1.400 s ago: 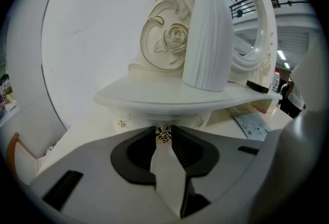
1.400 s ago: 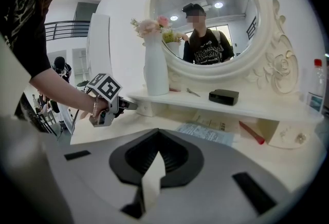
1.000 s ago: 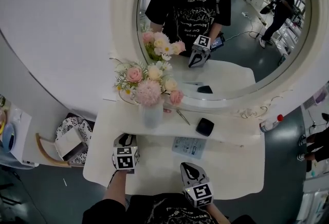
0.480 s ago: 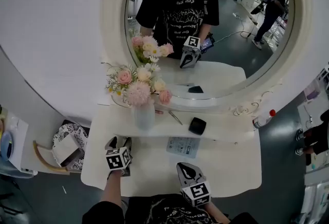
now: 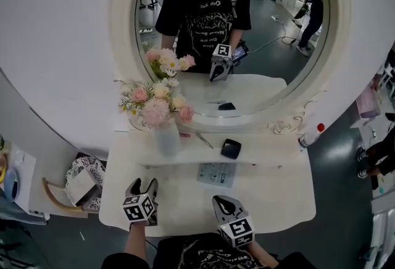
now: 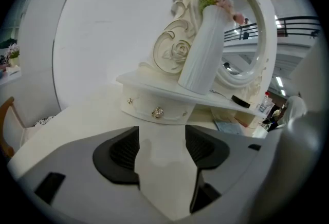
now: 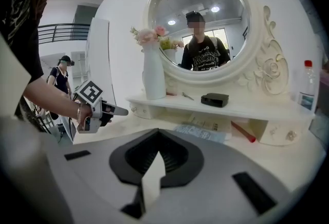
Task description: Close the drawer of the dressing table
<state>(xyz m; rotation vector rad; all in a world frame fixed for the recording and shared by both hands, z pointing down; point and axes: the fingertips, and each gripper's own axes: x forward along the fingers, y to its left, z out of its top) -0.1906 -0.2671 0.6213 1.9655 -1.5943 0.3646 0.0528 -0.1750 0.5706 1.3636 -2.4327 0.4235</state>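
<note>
facing the drawer (image 6: 154,113) at 12 o'clock, left gripper (image 6: 162,142) jaws, just opened, stand empty (right gripper (image 7: 156,160) jaws clenched); lifting carelessly could topple the vase (image 6: 203,48).

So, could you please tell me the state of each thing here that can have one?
Left drawer, closed.
Right drawer, looks closed.
Left tongs, open, just opened, nothing between them.
Right tongs, shut, empty.
Vase, upright, holding flowers.
Bottle, upright, capped.
Black case, shut, lying flat.
</note>
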